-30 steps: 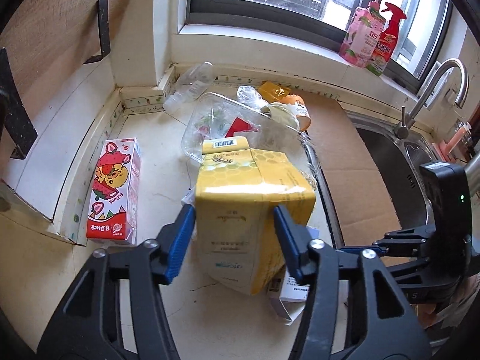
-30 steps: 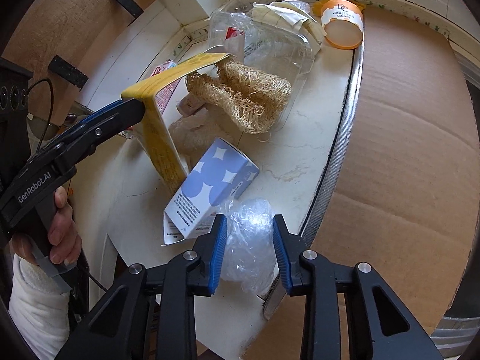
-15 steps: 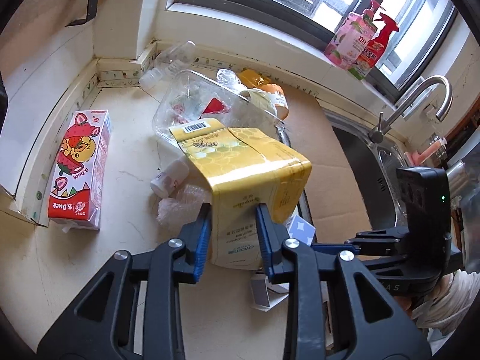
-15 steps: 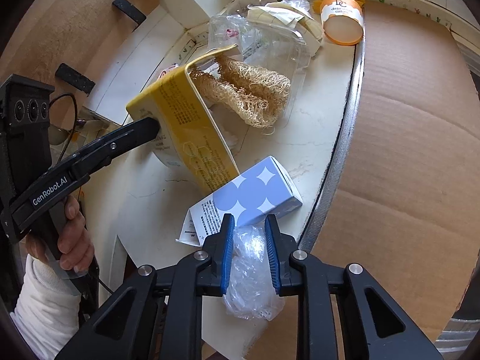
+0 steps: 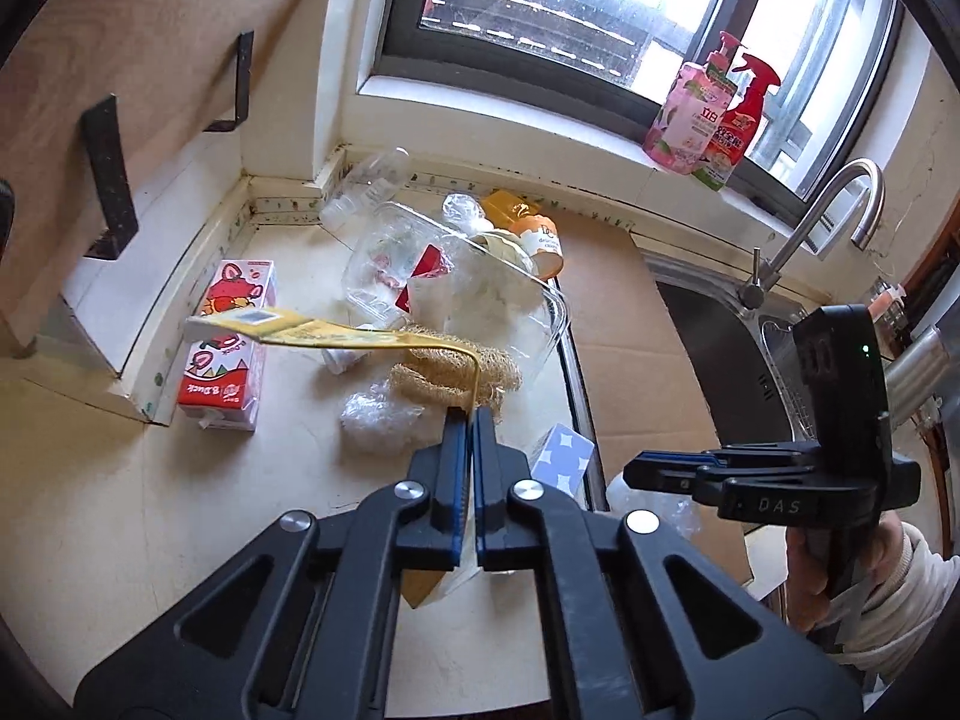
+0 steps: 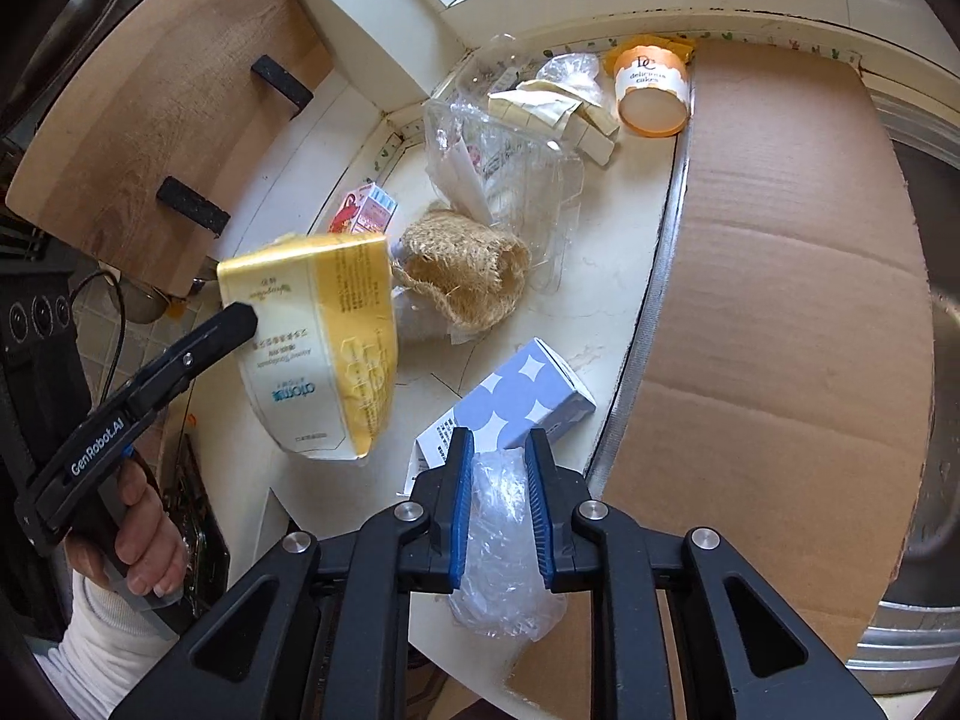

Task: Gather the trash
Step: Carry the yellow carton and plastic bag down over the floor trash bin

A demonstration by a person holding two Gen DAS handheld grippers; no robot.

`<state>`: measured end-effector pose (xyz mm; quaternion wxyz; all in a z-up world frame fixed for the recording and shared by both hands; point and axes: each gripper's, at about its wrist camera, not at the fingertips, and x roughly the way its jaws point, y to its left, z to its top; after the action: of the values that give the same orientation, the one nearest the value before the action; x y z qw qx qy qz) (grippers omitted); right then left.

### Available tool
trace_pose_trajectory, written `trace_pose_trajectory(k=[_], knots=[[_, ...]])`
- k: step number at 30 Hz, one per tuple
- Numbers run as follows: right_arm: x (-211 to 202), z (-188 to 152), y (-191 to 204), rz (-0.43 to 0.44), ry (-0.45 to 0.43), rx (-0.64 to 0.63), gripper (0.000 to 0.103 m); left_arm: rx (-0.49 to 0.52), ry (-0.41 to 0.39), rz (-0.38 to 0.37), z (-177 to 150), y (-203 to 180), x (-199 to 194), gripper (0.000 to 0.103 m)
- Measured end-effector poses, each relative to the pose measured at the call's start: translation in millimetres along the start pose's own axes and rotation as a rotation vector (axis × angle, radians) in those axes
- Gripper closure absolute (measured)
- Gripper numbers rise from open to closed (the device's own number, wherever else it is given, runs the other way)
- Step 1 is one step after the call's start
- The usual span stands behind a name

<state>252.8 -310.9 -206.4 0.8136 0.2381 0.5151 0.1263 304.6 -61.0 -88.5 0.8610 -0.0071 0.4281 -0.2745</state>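
Two tools are each clamped on trash: the left tool (image 5: 467, 420) is pinched flat on a yellow carton (image 6: 327, 348) held clear above the table (image 5: 120, 498), the right tool (image 6: 497, 456) squeezes crumpled clear plastic (image 6: 504, 552) at the table's edge. Just beyond lie a blue box (image 6: 516, 402) and a loofah (image 6: 465, 273).

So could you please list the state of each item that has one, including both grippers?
Left gripper: shut on the flattened yellow carton, held off the counter.
Right gripper: shut on the crumpled clear plastic wrap.
Blue-and-white patterned box: lying on its side, end flap open.
Red strawberry drink carton: lying flat.
Orange paper cake cup: tipped over, mouth showing.
Clear plastic clamshell tray: open, crumpled.
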Motion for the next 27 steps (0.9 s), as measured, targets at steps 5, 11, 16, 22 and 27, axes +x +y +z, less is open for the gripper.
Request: trace_pose_trajectory(k=[5, 11, 16, 22, 27], knots=[[-20.2, -3.5, 3.0, 0.013, -0.032, 0.005, 0.086, 0.025, -0.036, 0.082, -12.0, -11.9, -39.0, 0.103], [-38.8, -14.2, 31.8, 0.046, -0.054, -0.044, 0.086, 0.032, -0.067, 0.129, -36.8, -29.3, -90.3, 0.103], [-63.4, -44.1, 61.0, 0.042, -0.081, -0.091, 0.087, 0.064, -0.065, 0.134, -71.9, -48.1, -135.5, 0.103], [-90.5, -103.7, 87.0, 0.024, -0.151, -0.088, 0.087, 0.116, -0.001, 0.115, -128.6, -61.9, -173.0, 0.103], [-94.5, -166.9, 96.7, 0.012, -0.153, -0.051, 0.086, 0.150, 0.033, 0.113, -183.6, -68.6, -194.1, 0.103]])
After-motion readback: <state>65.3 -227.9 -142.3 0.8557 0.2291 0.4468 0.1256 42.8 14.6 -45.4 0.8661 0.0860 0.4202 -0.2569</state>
